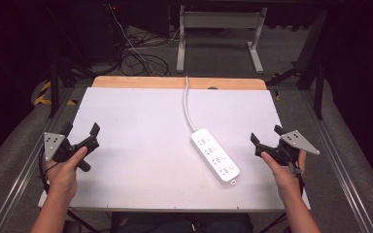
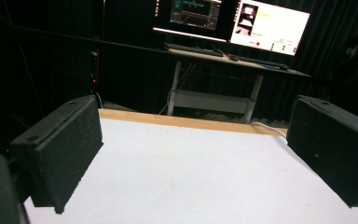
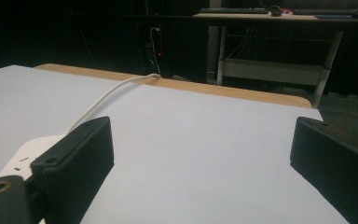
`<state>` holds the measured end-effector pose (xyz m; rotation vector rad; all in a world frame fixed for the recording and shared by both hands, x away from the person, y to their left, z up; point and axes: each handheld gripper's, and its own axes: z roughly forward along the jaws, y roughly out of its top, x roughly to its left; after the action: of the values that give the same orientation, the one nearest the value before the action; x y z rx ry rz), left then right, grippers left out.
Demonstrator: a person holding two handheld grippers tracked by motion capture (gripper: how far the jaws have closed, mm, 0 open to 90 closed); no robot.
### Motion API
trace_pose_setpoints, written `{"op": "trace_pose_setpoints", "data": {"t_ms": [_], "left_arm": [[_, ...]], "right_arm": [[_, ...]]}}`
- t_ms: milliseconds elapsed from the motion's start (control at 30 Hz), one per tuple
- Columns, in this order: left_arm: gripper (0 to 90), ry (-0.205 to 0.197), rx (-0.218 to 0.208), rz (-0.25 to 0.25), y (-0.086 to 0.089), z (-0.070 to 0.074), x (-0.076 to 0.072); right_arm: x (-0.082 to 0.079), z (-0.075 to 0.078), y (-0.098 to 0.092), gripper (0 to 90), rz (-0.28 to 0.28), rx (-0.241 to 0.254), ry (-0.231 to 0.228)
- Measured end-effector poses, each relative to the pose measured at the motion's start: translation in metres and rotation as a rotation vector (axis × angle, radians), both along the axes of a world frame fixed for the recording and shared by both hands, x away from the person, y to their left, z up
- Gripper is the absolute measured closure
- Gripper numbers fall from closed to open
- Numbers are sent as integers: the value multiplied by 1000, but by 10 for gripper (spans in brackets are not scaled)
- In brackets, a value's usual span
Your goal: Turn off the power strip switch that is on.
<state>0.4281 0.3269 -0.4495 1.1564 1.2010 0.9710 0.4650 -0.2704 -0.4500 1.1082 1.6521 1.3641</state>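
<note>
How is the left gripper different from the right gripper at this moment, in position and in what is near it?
The left gripper is at the table's left edge, while the right gripper is at its right edge. The white power strip lies close to the right gripper and far from the left gripper. The left gripper's jaws point up and right in the high view; the right gripper's point up and left. Both are open, hold nothing, and are held by a hand.

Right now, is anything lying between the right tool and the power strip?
Nothing visible. The right tool is open at the table's right side, and only bare white tabletop separates it from the power strip beside it.
</note>
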Motion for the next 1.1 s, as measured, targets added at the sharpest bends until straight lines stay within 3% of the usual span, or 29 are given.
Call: {"op": "trace_pose_setpoints", "data": {"t_ms": [367,600,800,1033,1100], "left_arm": [[42,0,-7,5,1,0,2],[43,4,-6,-10,-1,0,4],[44,2,-3,-11,0,0,4],[45,2,-8,-14,-2,0,5],[45,2,-5,-18,-2,0,6]], "right_arm": [[1,-2,-1,70,1,-8,15],[-1,-1,-3,134,-8,-1,19],[0,-2,-2,289,-6,15,38],[-5,1,-2,665,29,-14,16],[-6,2,-2,724,36,-13,22]]}}
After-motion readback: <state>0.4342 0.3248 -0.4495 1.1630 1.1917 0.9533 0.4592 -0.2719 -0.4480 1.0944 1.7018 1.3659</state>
